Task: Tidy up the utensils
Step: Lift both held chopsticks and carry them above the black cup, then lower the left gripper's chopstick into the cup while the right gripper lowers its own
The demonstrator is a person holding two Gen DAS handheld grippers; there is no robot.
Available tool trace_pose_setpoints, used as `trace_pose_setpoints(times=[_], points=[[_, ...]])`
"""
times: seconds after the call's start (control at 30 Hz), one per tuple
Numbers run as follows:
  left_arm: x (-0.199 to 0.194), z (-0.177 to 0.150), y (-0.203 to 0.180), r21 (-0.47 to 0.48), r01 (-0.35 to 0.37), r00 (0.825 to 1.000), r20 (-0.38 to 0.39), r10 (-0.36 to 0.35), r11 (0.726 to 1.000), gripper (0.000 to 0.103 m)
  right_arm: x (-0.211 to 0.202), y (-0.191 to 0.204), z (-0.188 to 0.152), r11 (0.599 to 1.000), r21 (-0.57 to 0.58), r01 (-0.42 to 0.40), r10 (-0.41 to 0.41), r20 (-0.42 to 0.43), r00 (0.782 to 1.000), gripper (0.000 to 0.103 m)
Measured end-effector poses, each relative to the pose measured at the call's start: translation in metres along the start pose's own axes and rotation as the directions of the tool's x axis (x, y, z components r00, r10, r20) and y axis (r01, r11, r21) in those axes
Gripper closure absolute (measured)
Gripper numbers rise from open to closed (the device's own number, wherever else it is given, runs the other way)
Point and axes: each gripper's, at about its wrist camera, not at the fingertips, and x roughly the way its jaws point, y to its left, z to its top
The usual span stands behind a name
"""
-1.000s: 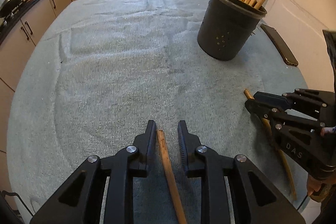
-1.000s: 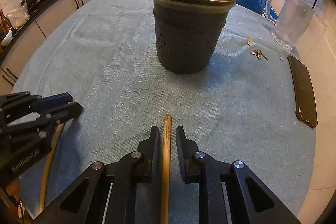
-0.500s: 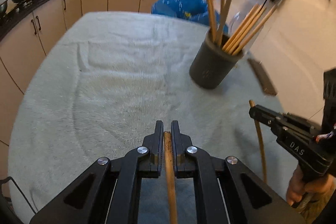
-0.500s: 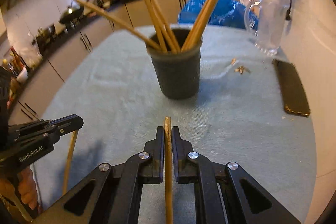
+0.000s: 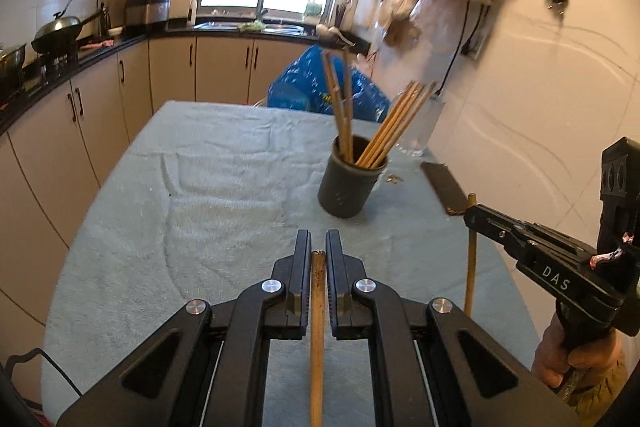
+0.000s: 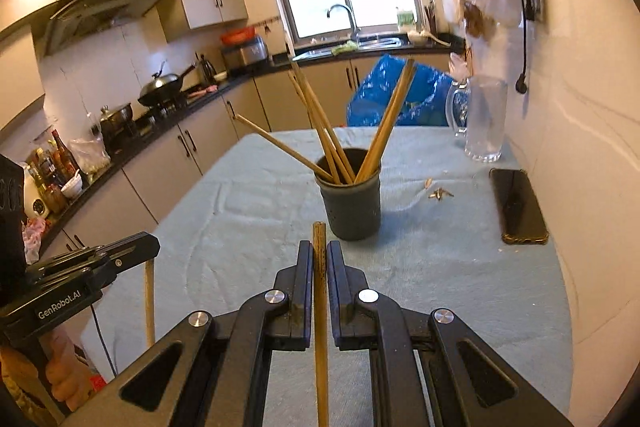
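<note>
A dark grey utensil holder (image 5: 347,187) with several wooden sticks stands on the towel-covered table; it also shows in the right wrist view (image 6: 352,205). My left gripper (image 5: 318,245) is shut on a wooden stick (image 5: 317,327), held above the table. My right gripper (image 6: 319,255) is shut on another wooden stick (image 6: 320,315), whose tip reaches just past the fingers. The right gripper shows in the left wrist view (image 5: 474,213) with its stick (image 5: 470,259) hanging down. The left gripper shows in the right wrist view (image 6: 150,245) with its stick (image 6: 149,301).
A black phone (image 6: 518,205) lies at the table's right edge by the wall. A clear glass jug (image 6: 482,117) stands behind it, small scraps (image 6: 438,193) near the holder. A blue bag (image 5: 316,91) sits behind the table. Kitchen cabinets and stove run along the left.
Both grippers closed on their sticks, lifted them off the table and pulled back and up; the holder now looks smaller and farther away.
</note>
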Motion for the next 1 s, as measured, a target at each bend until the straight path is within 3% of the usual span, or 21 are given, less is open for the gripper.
trace_pose_setpoints(times=[0.27,0.57,1.0], points=[[-0.034,-0.001,-0.004,-0.012,0.023,0.999,0.05,-0.023,1.0,0.096,-0.031,0.006,-0.003,1.0,-0.007,-0.003,0.004,0.052,0.999,0.096],[-0.074,0.007,-0.011,-0.002,0.055,0.986,0.158,-0.054,0.998,0.097,-0.05,0.011,-0.002,1.0,-0.007,-0.011,0.011,0.093,0.996,0.096],[-0.078,0.04,-0.016,0.023,0.091,0.977,0.19,-0.094,0.996,0.097,-0.051,0.007,0.018,1.0,-0.001,-0.02,0.02,0.134,0.991,0.096]])
